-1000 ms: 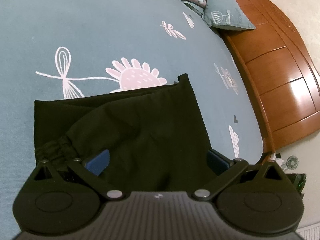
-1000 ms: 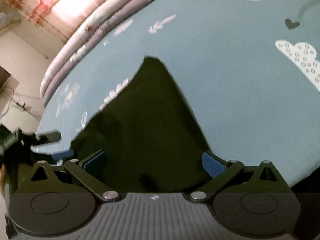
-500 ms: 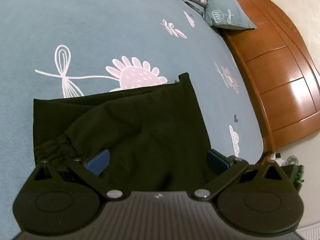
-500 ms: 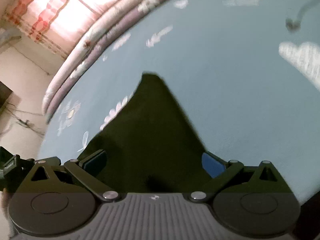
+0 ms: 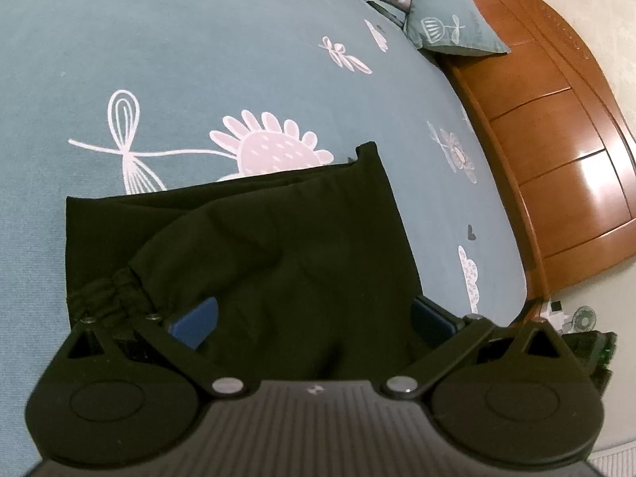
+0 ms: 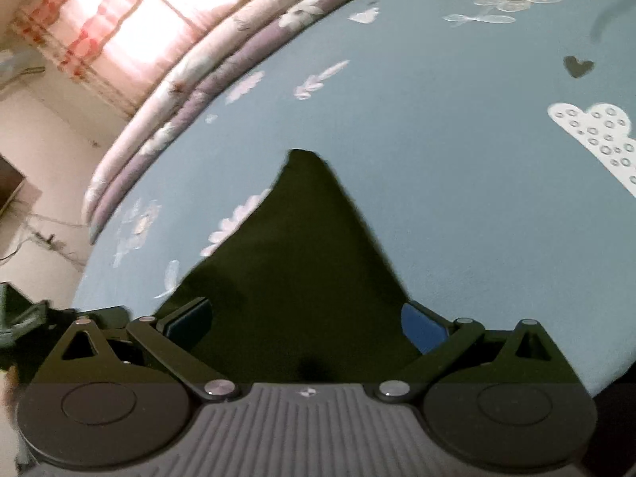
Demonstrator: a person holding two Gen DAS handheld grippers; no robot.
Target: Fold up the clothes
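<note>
The near edge of the black garment (image 5: pixel 278 262) disappears behind the left gripper (image 5: pixel 314 318) body at 6 o'clock, so can't tell how far it runs. Same deal in the right view: the garment (image 6: pixel 294 278) is just a dark shape, no folds readable, bottom hidden by the right gripper (image 6: pixel 304 320). The curtain (image 6: pixel 119 20) at 11 o'clock is blown out and smeared. Some dark green thing (image 6: pixel 20 318) at 9 o'clock is blurred and cut off.

Left wrist view: aimed low and close over the dark garment (image 5: pixel 254 254), toward the wooden headboard (image 5: pixel 556 139).
Right wrist view: aimed close toward the window (image 6: pixel 131 16).
Shared: garment, bedspread (image 6: pixel 437 159).
</note>
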